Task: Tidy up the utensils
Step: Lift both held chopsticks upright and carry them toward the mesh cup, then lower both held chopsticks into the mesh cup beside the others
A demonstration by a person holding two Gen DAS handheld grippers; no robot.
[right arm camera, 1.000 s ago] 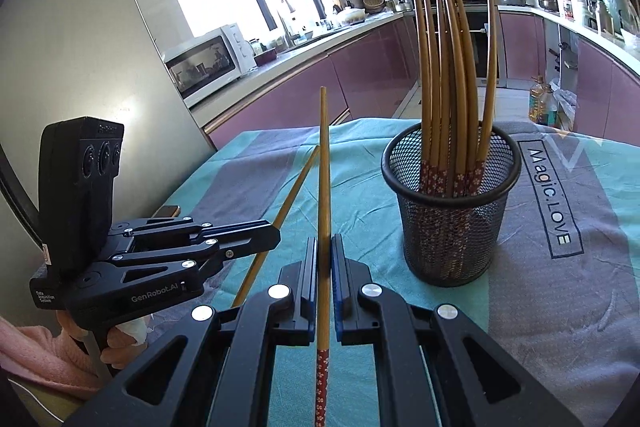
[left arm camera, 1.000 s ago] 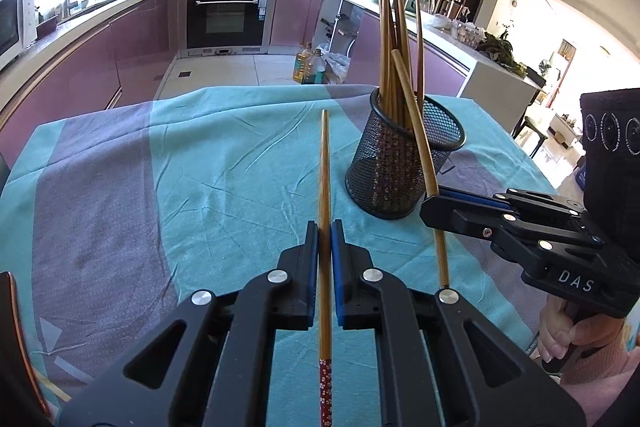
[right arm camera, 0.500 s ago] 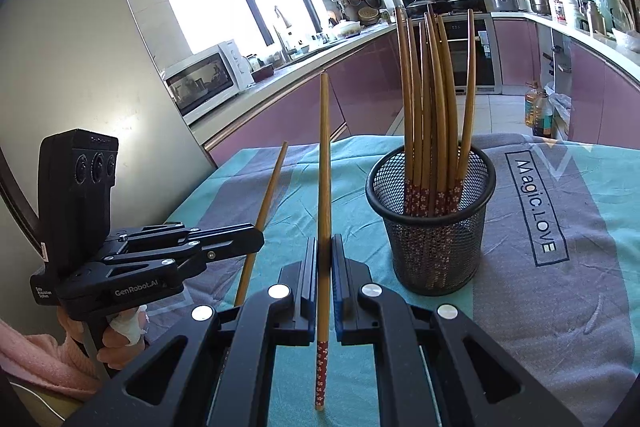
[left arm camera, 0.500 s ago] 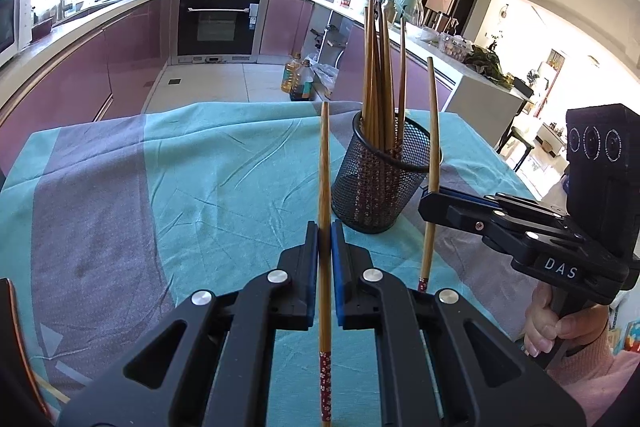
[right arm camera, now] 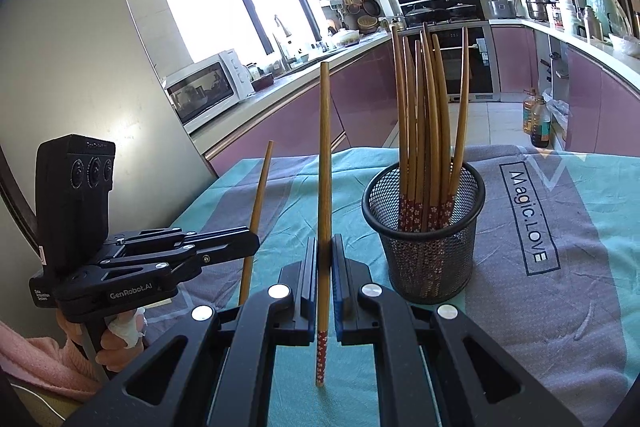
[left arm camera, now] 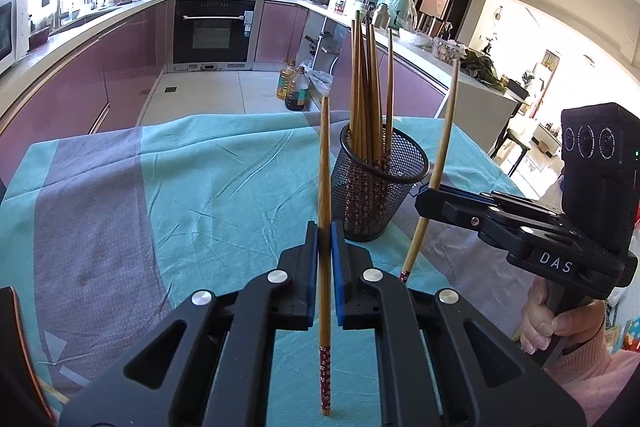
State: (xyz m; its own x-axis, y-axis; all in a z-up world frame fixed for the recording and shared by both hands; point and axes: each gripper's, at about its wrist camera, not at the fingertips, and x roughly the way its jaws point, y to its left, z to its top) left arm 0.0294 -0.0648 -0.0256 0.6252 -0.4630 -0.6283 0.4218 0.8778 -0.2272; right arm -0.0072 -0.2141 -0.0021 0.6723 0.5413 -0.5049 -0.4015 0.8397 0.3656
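Observation:
A black mesh cup [left arm camera: 378, 187] [right arm camera: 426, 239] stands on the cloth-covered table and holds several wooden chopsticks upright. My left gripper [left arm camera: 324, 239] [right arm camera: 252, 243] is shut on one chopstick [left arm camera: 325, 167] [right arm camera: 258, 195], held upright left of the cup. My right gripper [right arm camera: 324, 251] [left arm camera: 424, 193] is shut on another chopstick [right arm camera: 324, 167] [left arm camera: 440, 155], upright, close beside the cup's right rim in the left wrist view. Both chopsticks have red patterned ends pointing down, above the cloth.
The table has a teal and grey cloth [left arm camera: 160, 195] [right arm camera: 560, 307] printed "Magic.LOVE". Behind it are purple kitchen cabinets, an oven [left arm camera: 212, 31], a microwave [right arm camera: 208, 95] and oil bottles [left arm camera: 294, 89] on the floor. A dark chair edge [left arm camera: 16, 347] is at the left.
Both grippers have risen and tilted their chopsticks from slanted to near upright. The right gripper's chopstick has lifted off the cloth beside the cup.

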